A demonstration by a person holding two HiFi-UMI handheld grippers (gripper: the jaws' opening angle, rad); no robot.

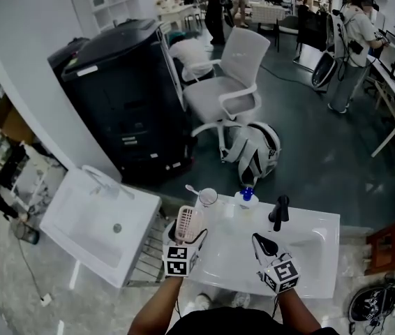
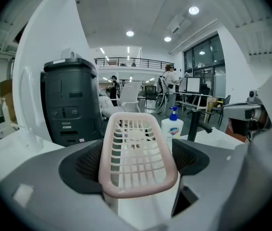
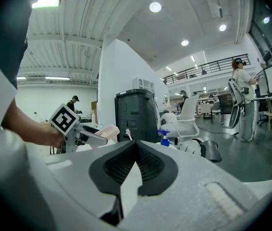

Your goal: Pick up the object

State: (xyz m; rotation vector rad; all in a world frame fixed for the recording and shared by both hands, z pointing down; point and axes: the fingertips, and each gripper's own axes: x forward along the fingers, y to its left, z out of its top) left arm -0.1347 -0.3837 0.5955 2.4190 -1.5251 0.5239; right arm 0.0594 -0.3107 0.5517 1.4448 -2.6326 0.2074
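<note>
A pink plastic slotted basket [image 1: 189,222] is held over the left end of the white washbasin [image 1: 309,257]. My left gripper [image 1: 188,230] is shut on it; in the left gripper view the basket [image 2: 137,150] fills the gap between the dark pads [image 2: 89,163] and points forward. My right gripper [image 1: 263,243] hovers over the basin's middle, shut with nothing in it; its tips meet in the right gripper view [image 3: 136,150]. That view also shows the left gripper [image 3: 80,134] with the basket [image 3: 105,130] off to the left.
At the basin's back edge stand a clear cup with a toothbrush [image 1: 206,197], a blue-capped soap bottle [image 1: 246,198] and a black tap [image 1: 279,212]. A second white sink [image 1: 100,222] sits lower left. Beyond are a black bin [image 1: 124,96], a white chair [image 1: 232,82] and a backpack [image 1: 253,151].
</note>
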